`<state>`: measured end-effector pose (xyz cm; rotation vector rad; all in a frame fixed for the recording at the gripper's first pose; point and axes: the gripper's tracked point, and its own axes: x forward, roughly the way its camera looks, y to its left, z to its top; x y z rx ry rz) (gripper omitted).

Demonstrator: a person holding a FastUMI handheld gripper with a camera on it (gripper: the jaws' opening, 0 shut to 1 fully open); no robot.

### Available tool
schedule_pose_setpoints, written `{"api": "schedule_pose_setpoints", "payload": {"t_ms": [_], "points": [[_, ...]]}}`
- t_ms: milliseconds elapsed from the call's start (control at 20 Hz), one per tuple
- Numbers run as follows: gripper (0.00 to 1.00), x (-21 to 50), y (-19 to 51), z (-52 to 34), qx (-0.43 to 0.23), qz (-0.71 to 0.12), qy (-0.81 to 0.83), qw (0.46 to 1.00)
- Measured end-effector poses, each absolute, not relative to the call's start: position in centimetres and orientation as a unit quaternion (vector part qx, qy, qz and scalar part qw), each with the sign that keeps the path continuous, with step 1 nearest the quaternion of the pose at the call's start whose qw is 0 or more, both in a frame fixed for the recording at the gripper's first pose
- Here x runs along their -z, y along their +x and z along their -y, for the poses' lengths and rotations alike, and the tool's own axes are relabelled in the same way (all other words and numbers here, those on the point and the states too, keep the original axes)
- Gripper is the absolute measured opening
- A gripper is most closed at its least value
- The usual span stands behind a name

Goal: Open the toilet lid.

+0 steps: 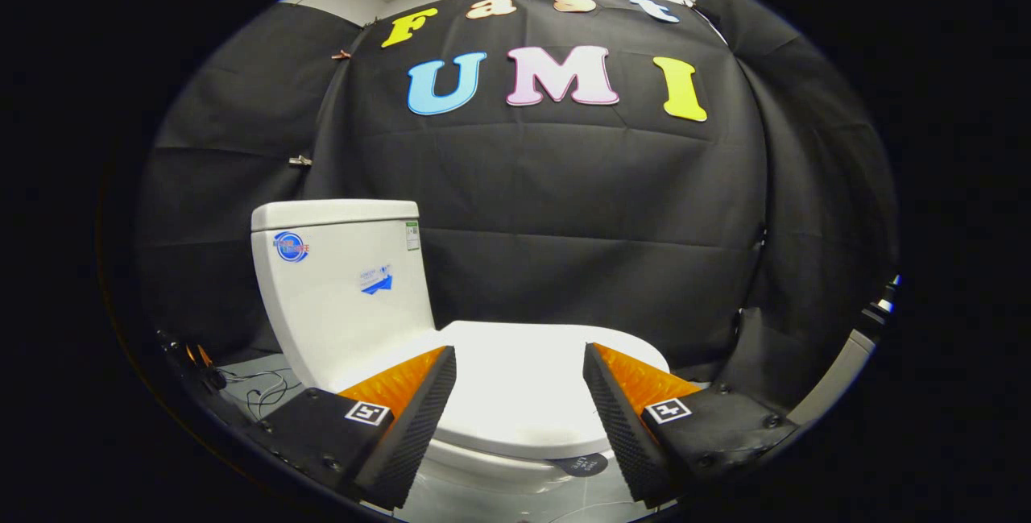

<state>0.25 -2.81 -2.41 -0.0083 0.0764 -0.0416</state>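
A white toilet stands in front of the black cloth wall, seen from its side. Its tank [342,281] rises to the left, with stickers on its face. The lid [523,382] lies flat and closed over the bowl [491,466], stretching rightward from the tank. My gripper [519,358] is open, its two fingers spread wide above the lid. The lid's top surface shows between the fingers and nothing is held. The left finger [419,394] hovers near the tank's base, while the right finger [616,402] sits over the lid's front end.
Loose cables [262,390] lie on the pale floor left of the tank. A dark round tag [581,464] hangs under the lid's near rim. The black cloth wall closes in behind and to the right of the toilet.
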Motion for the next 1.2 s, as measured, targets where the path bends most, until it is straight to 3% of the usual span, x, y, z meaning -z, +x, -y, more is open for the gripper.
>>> {"api": "schedule_pose_setpoints", "payload": {"t_ms": [650,1200], "points": [[0.99,13.3,-1.6,9.4,0.077,-0.2,0.162,0.963],[0.96,17.8,-2.2,11.1,0.099,-0.23,0.424,0.87]]}}
